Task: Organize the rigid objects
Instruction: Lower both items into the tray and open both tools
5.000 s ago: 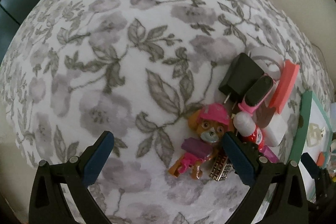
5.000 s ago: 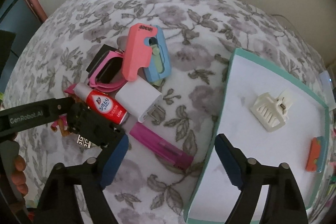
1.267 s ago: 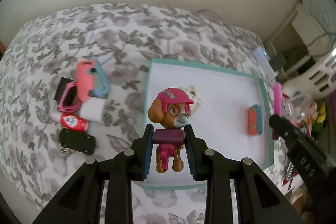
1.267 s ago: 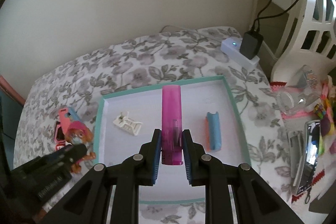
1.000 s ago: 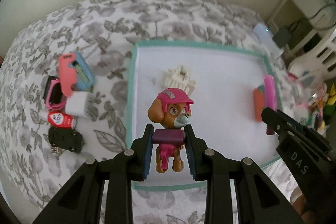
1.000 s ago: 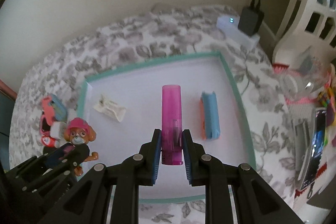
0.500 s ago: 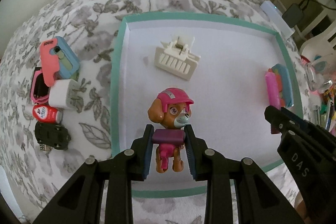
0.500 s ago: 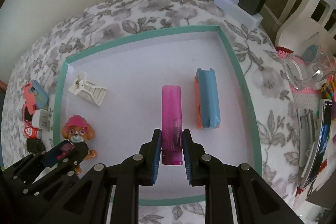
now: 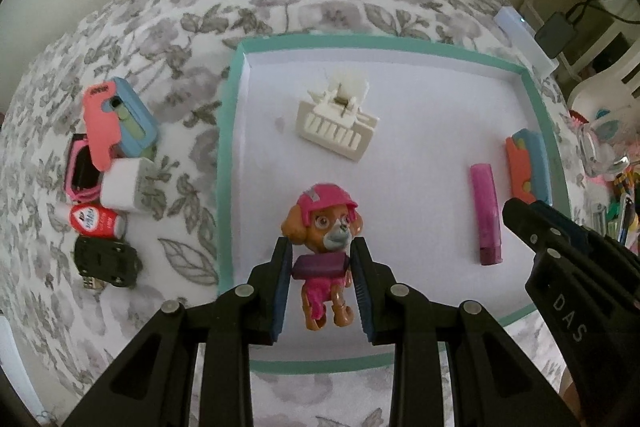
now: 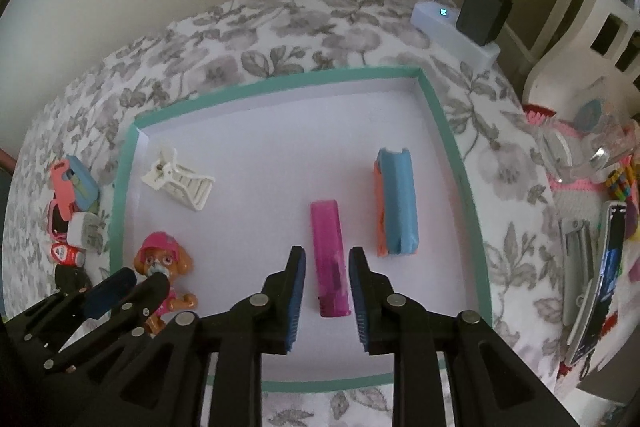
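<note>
My left gripper is shut on a puppy toy with a pink helmet, holding it by the body just above the floor of the white tray with a teal rim. My right gripper has its jaws opening. A pink lighter lies flat on the tray floor between the pads, with a gap on each side. In the tray also lie a white hair clip and a blue and orange block. The left wrist view shows the lighter beside the right gripper's fingers.
Left of the tray on the flowered cloth sits a pile: a pink and blue case, a pink watch, a white charger, a red bottle and a black charger. A power strip and clutter border the right side.
The right gripper's jaws have parted and the pink lighter now lies loose on the tray floor. Both views have drawn closer to the tray. The left gripper still grips the puppy toy.
</note>
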The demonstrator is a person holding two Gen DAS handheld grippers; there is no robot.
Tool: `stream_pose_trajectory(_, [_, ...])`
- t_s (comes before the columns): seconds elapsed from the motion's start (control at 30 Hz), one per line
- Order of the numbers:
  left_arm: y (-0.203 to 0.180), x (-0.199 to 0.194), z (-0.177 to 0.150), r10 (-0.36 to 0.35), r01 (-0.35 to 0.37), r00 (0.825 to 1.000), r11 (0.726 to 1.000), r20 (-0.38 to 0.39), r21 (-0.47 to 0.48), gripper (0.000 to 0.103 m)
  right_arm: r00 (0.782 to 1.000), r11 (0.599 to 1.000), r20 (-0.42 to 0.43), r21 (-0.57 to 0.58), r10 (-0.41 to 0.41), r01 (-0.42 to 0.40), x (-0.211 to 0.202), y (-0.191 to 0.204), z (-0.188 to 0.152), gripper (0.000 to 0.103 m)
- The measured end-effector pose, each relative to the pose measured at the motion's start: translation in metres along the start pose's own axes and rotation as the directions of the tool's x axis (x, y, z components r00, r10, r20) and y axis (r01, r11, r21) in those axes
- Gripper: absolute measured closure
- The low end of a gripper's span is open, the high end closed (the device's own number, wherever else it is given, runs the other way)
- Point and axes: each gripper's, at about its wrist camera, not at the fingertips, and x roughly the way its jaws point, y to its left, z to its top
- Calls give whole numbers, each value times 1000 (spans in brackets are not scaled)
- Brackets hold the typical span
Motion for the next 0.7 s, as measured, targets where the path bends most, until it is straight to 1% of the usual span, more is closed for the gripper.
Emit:
stream_pose_trajectory(0.03, [2,-4,1,6,-6,1000,1000,11,-3,70,1000,1000,7,3,0,0,-2,-1,1,68])
stream_pose_trajectory(0.07, [3,-6,1,7,-7,1000,1000,18,-7,69,1000,1000,14,10,4,-4,-4,-1,1,67])
stream_pose_trajectory(0.13, [6,-11,3,5,-4,999,1000,32,-19,59,1000,1000,23,18,12,-12,-7,-2,2,64])
stream_pose_trajectory(0.17, [7,-12,3,2,-2,999,1000,38,-24,57,999,1000,30,22,11,-11,-9,-2,3,62])
stream_pose_trajectory(0.23, [11,-16,5,-3,5,999,999,50,-36,55,999,1000,42,22,5,-6,-12,-2,3,54])
stream_pose_trajectory(0.27, [12,-17,6,-5,7,998,999,55,-41,54,999,1000,50,22,2,-3,-14,-2,4,53])
stream_pose_trajectory(0.3, [14,-19,7,-7,10,998,999,61,-48,50,998,1000,59,21,1,-2,-16,-1,5,51])
stream_pose_trajectory(0.33, [18,-21,8,-10,14,998,998,69,-62,42,998,1000,68,20,2,-3,-18,-1,6,49])
stream_pose_trajectory(0.4, [26,-26,10,-14,22,996,996,84,-90,35,996,1000,85,20,4,-5,-21,0,6,39])
stream_pose_trajectory(0.43, [29,-28,10,-14,23,996,995,89,-102,33,996,1000,91,18,6,-8,-22,0,6,36])
stream_pose_trajectory(0.5, [40,-30,11,-5,18,995,990,101,-137,32,995,1000,97,10,10,-11,-22,2,7,32])
stream_pose_trajectory(0.63, [64,-33,12,47,-24,992,981,116,-193,31,995,1000,103,-10,-1,2,-20,8,4,21])
stream_pose_trajectory(0.67, [70,-32,12,59,-35,991,978,117,-203,26,994,1000,105,-15,1,0,-19,10,4,20])
stream_pose_trajectory(0.7, [75,-32,12,71,-45,991,976,116,-214,15,994,1000,107,-17,4,-2,-18,11,4,17])
